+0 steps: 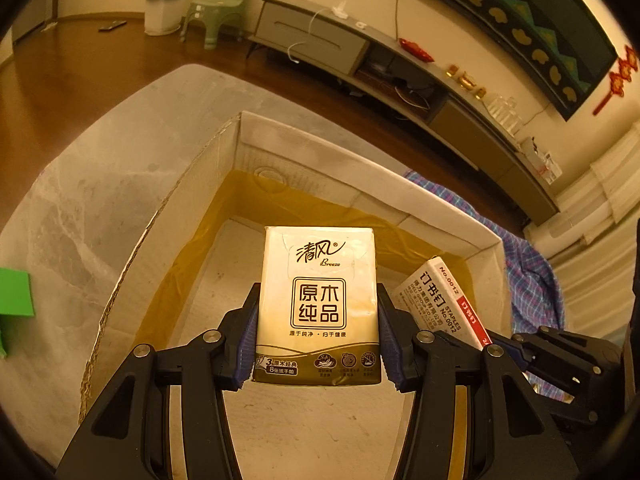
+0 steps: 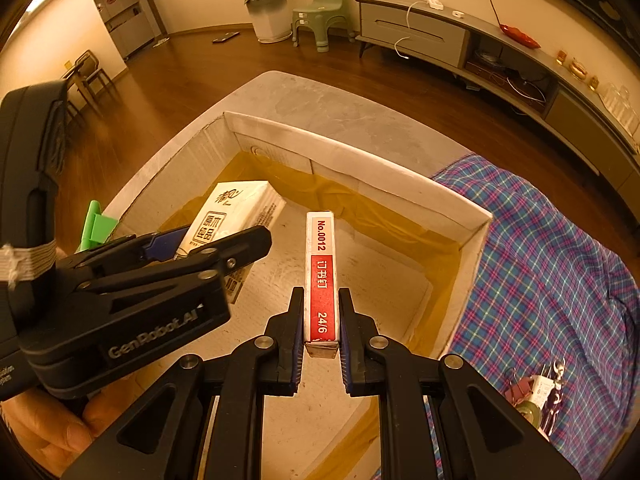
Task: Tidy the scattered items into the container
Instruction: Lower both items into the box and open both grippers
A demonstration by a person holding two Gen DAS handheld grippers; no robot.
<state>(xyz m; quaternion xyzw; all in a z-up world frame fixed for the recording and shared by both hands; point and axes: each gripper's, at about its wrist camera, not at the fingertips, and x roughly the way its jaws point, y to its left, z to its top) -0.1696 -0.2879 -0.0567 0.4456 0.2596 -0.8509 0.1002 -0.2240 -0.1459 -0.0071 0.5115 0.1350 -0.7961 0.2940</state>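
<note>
My left gripper is shut on a cream and gold tissue pack and holds it over the open cardboard box. My right gripper is shut on a white and red staples box, also held over the cardboard box. In the right wrist view the left gripper comes in from the left with the tissue pack. In the left wrist view the staples box shows at the right. The box floor under both items is bare, with yellow tape along the inner seams.
The box stands on a grey marble table. A plaid cloth lies right of the box, with a small figurine and binder clips on it. A green object lies left of the box. A TV cabinet stands beyond.
</note>
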